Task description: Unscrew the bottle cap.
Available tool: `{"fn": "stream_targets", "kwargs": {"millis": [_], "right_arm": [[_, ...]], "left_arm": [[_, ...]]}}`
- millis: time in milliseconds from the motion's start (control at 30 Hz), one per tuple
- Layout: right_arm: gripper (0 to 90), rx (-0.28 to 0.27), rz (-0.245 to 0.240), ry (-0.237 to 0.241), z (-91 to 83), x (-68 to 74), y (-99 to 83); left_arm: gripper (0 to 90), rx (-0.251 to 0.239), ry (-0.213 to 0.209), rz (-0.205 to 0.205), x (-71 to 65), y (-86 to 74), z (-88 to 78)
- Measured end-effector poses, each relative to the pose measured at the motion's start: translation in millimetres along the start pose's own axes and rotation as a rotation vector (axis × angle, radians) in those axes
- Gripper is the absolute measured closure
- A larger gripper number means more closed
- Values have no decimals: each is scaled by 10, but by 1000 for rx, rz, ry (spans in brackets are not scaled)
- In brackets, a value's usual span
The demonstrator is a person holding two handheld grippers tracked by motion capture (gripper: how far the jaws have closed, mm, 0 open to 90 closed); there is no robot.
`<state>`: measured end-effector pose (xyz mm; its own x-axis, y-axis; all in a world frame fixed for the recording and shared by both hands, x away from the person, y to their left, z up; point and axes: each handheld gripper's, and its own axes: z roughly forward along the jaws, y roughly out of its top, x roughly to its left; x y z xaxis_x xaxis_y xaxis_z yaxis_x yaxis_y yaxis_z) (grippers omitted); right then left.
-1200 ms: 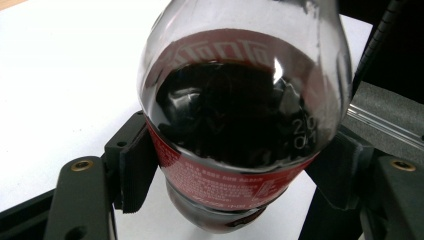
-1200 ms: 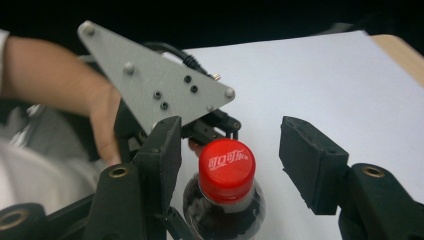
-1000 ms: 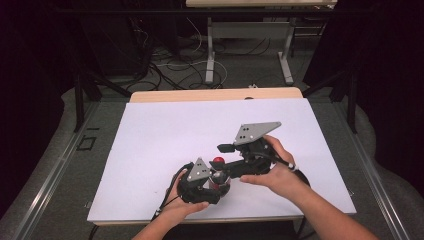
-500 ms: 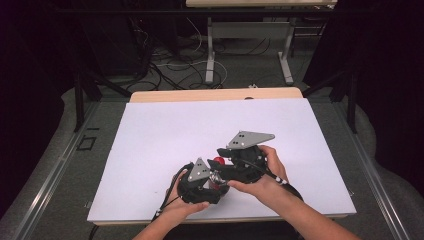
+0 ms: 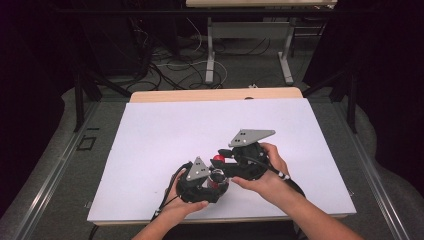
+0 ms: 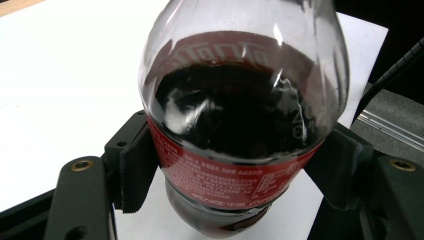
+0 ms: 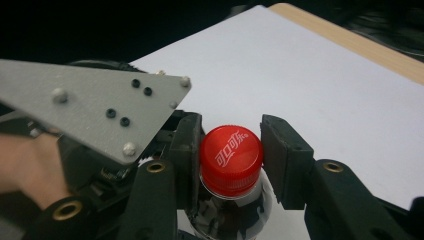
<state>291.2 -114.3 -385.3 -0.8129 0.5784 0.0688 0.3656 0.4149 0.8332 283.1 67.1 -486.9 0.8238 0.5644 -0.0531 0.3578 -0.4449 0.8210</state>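
Clamping clear plastic bottle: left gripper on label, right gripper closing on ribbed red cap.

The left gripper clamps a clear bottle of dark drink at its red label, one black pad on each side. Beneath it lies a white sheet.

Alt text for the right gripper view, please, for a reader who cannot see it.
The right gripper's two black jaws, which have just been closing, sit on either side of the red cap of a cola bottle of dark drink. The left gripper's grey plate is at left, a white table behind.
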Motion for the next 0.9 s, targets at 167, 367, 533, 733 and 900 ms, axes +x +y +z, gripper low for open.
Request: {"fn": "stream_targets", "kwargs": {"millis": [167,367,533,733,900], "right_arm": [[611,58,-122,180,43,-214,69],[612,108,-401,490,89,-460,223],[612,116,-542,642,129,-586,307],[521,121,-486,634,138,-582,314],[438,64,-264,382,-2,-413,324]], "left_arm": [[294,3,-18,2,14,-8,13],[294,-10,-57,30,-25,3,1],[294,-12,-71,55,-39,15,-14],[294,-9,-62,47,-28,17,-14],[294,-11,-45,21,-14,8,0]]}}
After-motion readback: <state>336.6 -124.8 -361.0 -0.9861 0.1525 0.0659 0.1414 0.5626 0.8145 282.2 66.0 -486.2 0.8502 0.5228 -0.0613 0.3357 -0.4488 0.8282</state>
